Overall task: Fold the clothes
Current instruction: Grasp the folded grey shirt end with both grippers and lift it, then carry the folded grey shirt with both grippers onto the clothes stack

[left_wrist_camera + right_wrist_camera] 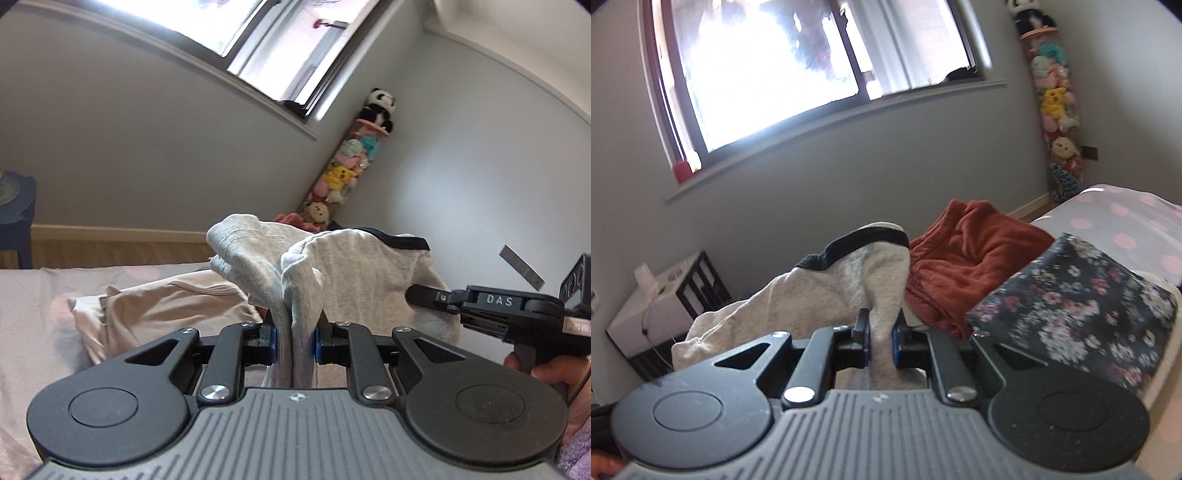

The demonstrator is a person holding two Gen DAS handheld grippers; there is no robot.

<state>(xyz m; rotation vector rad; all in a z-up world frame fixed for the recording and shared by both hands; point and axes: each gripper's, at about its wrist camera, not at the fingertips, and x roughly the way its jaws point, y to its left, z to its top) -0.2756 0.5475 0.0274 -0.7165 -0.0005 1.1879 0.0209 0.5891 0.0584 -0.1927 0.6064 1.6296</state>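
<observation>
Two grippers share one grey garment point(362, 273), lifted above the bed point(33, 314); its long axis runs roughly side to side between them, dark-trimmed neckline point(857, 240) uppermost. Rust-red fleece garment point(971, 258) and dark floral fabric point(1082, 299) lie on the bed behind it. Left gripper point(295, 336): jaws narrow, clamped on a bunched fold. Right gripper point(881, 345): jaws narrow, pinching cloth below the neckline. Seen from the left wrist, the right gripper body reads "DAS" point(499, 300). No garment label legible.
</observation>
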